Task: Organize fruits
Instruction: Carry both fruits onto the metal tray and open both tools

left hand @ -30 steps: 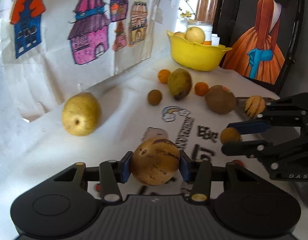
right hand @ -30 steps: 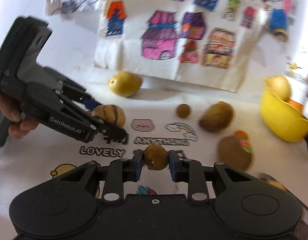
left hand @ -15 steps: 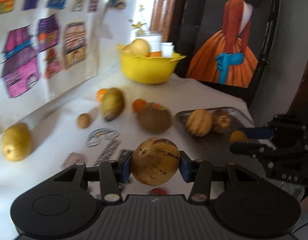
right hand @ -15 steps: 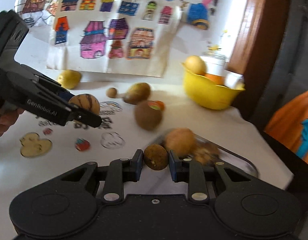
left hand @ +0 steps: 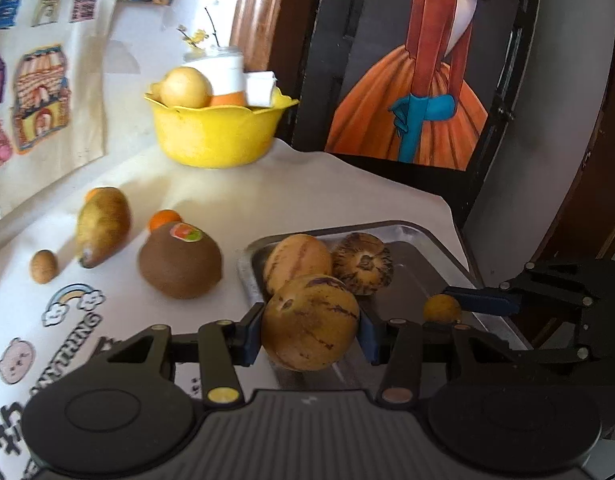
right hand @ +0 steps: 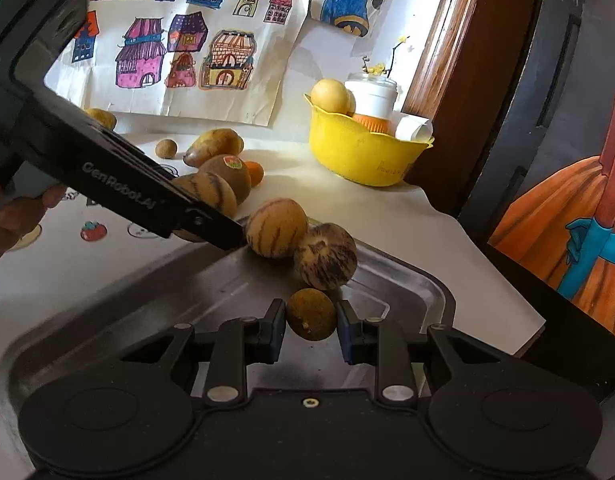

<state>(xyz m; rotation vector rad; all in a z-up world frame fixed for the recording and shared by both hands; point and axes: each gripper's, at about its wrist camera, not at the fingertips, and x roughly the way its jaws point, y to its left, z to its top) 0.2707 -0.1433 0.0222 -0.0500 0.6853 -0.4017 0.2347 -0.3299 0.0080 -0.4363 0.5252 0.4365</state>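
Note:
My left gripper [left hand: 310, 334] is shut on a yellow, purple-streaked melon [left hand: 310, 334] and holds it over the near left edge of a metal tray [left hand: 423, 276]. Two more striped melons [left hand: 297, 262] [left hand: 362, 263] lie in the tray. My right gripper [right hand: 311, 320] is shut on a small brown round fruit [right hand: 311, 314] above the tray [right hand: 211, 280]. In the left wrist view the right gripper [left hand: 443, 309] shows at the tray's right side with that fruit. In the right wrist view the left gripper [right hand: 205, 210] holds its melon [right hand: 209, 196] at the tray's far left.
On the white cloth left of the tray lie a brown kiwi-like fruit with a sticker [left hand: 180, 265], a small orange [left hand: 164, 219], a pear-shaped fruit [left hand: 103, 226] and a small brown fruit [left hand: 43, 266]. A yellow bowl [left hand: 215, 136] with fruit stands at the back. A framed painting [left hand: 419, 60] leans behind.
Both grippers have moved right, from over the printed cloth to over the metal tray, each still holding its fruit.

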